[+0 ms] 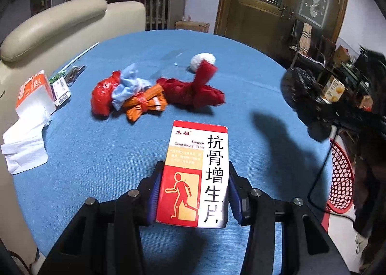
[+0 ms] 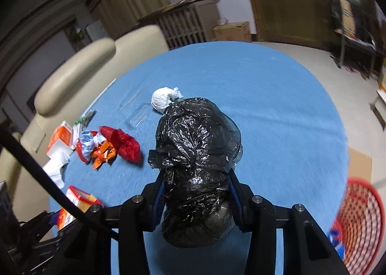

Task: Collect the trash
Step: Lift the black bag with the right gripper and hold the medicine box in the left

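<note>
Both tools loaded, carry-off step in hand: left tool (image 1: 193,193) clamps a red-and-white medicine box (image 1: 196,173), right tool (image 2: 196,193) clamps a crumpled black plastic bag (image 2: 196,168).

Nearest each lens, the pads press on the load's sides and both loads appear lifted clear of the blue worktop (image 1: 96,154). By my reading the next move is to swing each load off to the right of the tools, where a red mesh basket (image 2: 361,222) sits below the worktop's rim, then let go over its mouth. Ahead and left of the tools lies more trash: a red, blue and orange wrapper heap (image 1: 144,94), a white wad (image 2: 164,99) beyond the bag, tissues (image 1: 24,149) at the left rim. Open cloth lies to the right, so the path looks free; the round rim falls away close by.
</note>
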{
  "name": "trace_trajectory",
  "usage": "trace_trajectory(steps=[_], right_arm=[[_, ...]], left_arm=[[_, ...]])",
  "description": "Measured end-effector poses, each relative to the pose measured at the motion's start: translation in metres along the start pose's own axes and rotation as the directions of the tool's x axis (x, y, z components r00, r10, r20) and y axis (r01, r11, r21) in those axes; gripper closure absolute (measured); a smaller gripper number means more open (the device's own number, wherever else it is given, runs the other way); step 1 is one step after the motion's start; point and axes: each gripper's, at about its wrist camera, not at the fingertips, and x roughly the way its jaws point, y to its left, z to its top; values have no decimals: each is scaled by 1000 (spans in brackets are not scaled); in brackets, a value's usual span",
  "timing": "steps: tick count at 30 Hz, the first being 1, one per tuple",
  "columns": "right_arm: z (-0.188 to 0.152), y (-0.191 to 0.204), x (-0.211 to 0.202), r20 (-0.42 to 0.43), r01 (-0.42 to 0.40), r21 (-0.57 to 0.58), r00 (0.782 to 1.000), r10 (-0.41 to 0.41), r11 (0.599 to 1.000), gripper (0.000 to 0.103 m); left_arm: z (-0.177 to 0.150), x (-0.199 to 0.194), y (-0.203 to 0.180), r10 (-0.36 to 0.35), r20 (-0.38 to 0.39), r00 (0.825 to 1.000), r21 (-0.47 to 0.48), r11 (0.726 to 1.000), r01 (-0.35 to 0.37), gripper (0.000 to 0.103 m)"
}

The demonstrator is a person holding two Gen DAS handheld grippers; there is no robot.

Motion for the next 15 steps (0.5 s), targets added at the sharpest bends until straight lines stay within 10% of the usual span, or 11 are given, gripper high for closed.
trace_trajectory(steps=[15], right_arm=[[-45,-23,-49,39,-3,52,999,1,999,54]], left_arm=[[-1,-23,-35,9,43,999,49,999,-11,54]])
